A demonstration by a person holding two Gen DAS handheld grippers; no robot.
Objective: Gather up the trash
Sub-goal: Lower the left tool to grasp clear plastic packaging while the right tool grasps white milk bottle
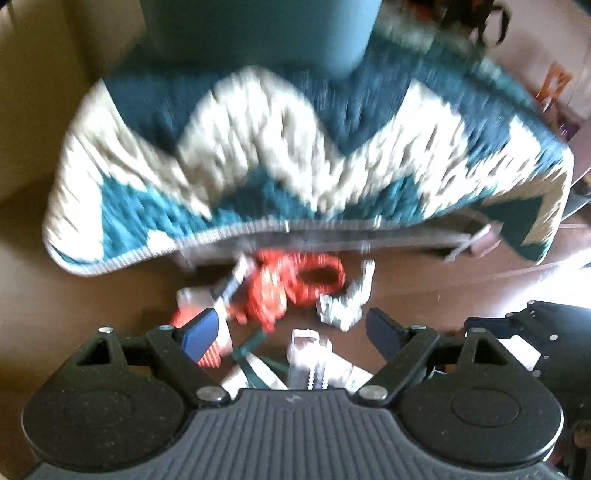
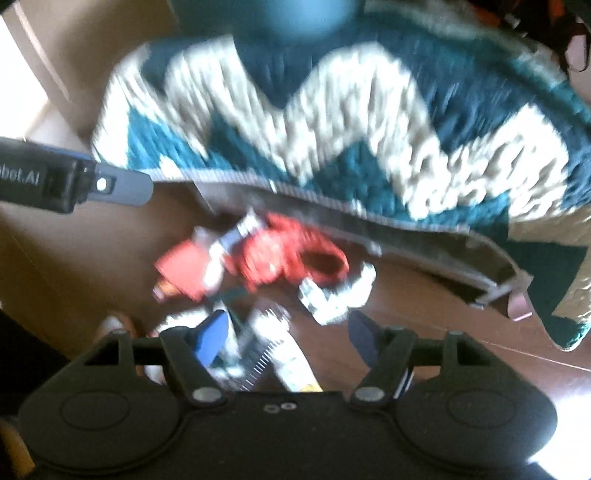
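While both views are blurred, the count below holds as far as it can be read.

Hand-held grippers, two. Left hand-held gripper (image 1: 293,332), lower centre of its own view: blue pads spread wide, nothing pinched. Right hand-held gripper (image 2: 286,334), lower centre of its view: pads likewise spread, gripping nothing. Each also shows at the edge of the other's view.

Trash, one loose heap on the brown wooden floor (image 1: 461,280), centre of both views, just in front of the rug's near edge:
- red mesh netting (image 1: 295,284), one bundle, with a loop at its right end;
- red packet (image 2: 181,269), one, left of the netting;
- crumpled silver wrapper (image 1: 345,302), one, right of the netting;
- white and green wrappers (image 1: 258,369), number cannot be told, lying lowest in the frame between and behind the spread pads.

Rug (image 1: 258,155), one, teal with a cream zigzag, filling the upper half of both views; its right near corner is turned up.

Blue round object (image 1: 258,33), one, at top centre on the rug; too blurred to name.

Clutter at upper right, unreadable.
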